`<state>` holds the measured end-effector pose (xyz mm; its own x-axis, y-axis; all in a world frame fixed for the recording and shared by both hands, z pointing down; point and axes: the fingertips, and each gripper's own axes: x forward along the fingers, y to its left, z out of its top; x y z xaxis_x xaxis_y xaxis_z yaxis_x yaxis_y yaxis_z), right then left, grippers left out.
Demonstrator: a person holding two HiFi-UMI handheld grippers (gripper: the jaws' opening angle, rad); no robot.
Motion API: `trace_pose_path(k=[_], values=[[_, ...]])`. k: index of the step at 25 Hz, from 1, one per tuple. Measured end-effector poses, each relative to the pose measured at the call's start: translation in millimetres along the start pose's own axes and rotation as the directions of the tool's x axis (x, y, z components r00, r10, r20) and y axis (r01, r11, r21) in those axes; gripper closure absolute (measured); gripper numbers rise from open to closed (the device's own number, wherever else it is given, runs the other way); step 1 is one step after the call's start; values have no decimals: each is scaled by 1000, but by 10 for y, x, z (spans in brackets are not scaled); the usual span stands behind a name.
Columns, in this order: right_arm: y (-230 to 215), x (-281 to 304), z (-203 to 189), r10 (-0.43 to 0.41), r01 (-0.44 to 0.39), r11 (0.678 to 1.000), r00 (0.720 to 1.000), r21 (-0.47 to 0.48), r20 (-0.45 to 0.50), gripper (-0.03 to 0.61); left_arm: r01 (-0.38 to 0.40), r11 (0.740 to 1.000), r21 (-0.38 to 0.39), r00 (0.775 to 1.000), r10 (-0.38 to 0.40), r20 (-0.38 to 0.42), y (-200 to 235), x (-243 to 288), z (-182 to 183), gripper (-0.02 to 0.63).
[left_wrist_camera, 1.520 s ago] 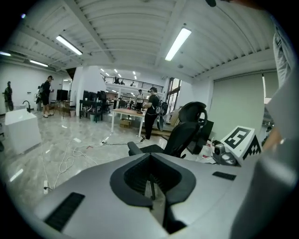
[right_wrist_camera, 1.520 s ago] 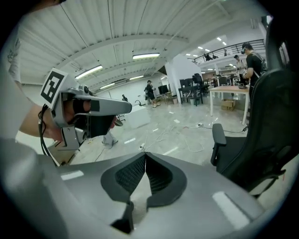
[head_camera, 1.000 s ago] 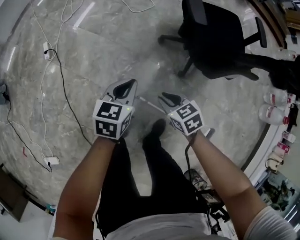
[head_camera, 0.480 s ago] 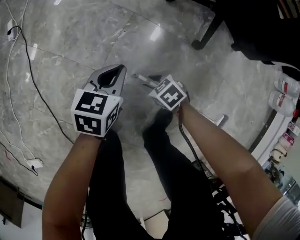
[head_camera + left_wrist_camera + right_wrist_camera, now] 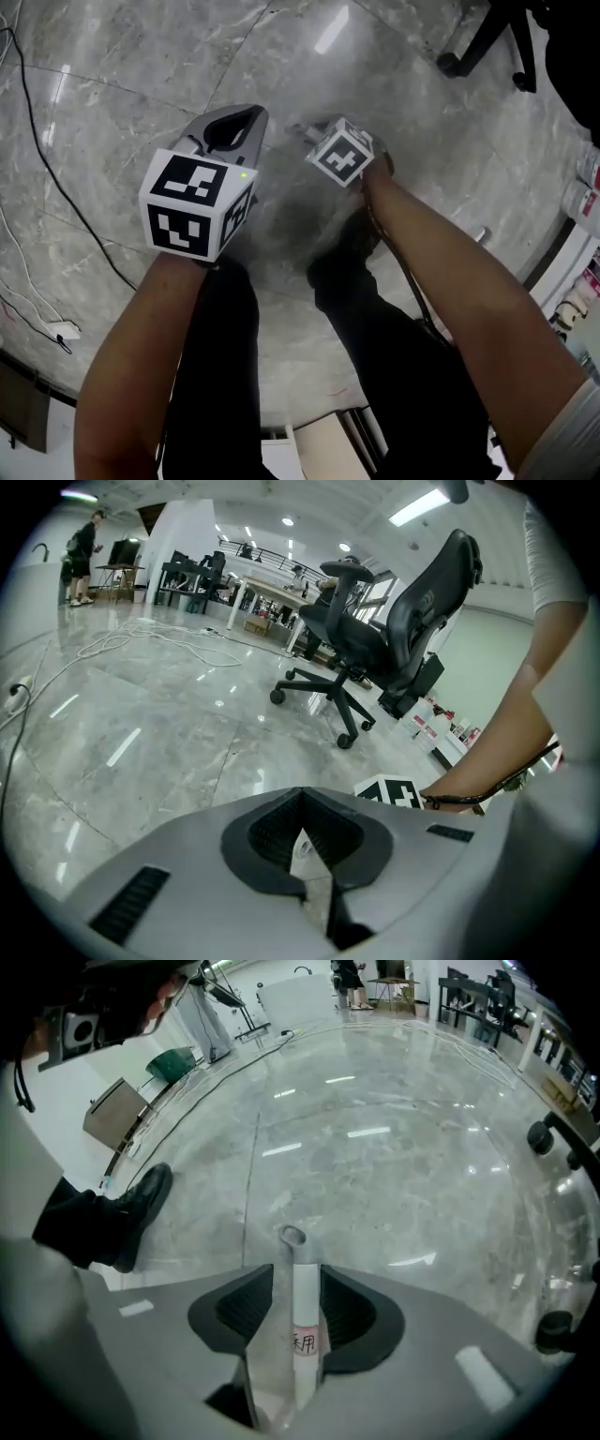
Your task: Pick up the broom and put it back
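Head view: the person stands on a grey marble floor [image 5: 394, 244] with both forearms reaching down. The left gripper [image 5: 249, 116] points forward and down, its jaws clenched tip to tip with nothing in them. The right gripper [image 5: 328, 139] sits just beside it and tips steeply downward, so its marker cube [image 5: 342, 155] covers its jaws. A black cable [image 5: 56, 178] trails across the floor at the left. Left gripper view: the dark pads meet at the tip and only bare floor shows in the gap behind them. A black office chair [image 5: 375, 639] stands well beyond. Right gripper view: the jaws are released, standing apart. The broom handle [image 5: 305, 1307], a white tube with a grey cap and a small label, runs between them. It lies close to one pad, with a clear gap to the other. Its capped end pokes past the jaws over the floor, and the rest of the broom is out of sight. A black shoe [image 5: 141, 1204] is at the left.
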<state>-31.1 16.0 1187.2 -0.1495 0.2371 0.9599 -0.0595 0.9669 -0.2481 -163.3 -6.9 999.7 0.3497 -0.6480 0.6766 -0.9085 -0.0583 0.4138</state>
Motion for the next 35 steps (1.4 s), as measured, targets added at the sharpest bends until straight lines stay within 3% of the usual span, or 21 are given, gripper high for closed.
trace_pose_path(k=[4,6,12,17,21,26,29,32,35], values=[[-57,243,-55,-45,44,998,998,-34,-33,445,5,1000,-7,1000,-6,-3,99,118,-118,609],[-130,265,-58,-78,76,996,996,-37,-41,488,9,1000,-13,1000,-9,3,117,136,-114,609],[-106,78,25,-78,78,997,997,-29,-20,494,41,999,-13,998,-41,37,15,67,116,609],[-2,-767,236,-84,85,996,994,-10,66,494,46,999,-13,997,-45,58,-287,-153,583,609],[-50,-2005,494,-116,113,993,975,29,188,494,69,997,34,993,-72,91,-790,-437,1375,609],[-129,-3808,535,-174,146,983,924,107,341,493,108,985,136,988,-122,99,-1710,-933,2496,609],[-282,-4914,420,-259,205,964,872,172,415,494,137,967,214,984,-158,85,-2352,-1278,3133,609],[-502,-6023,243,-374,276,924,793,264,481,494,170,955,244,977,-196,88,-2955,-1610,3757,609],[-626,-7075,-80,-487,292,863,699,412,524,494,182,945,273,974,-212,83,-3521,-2015,4219,609]])
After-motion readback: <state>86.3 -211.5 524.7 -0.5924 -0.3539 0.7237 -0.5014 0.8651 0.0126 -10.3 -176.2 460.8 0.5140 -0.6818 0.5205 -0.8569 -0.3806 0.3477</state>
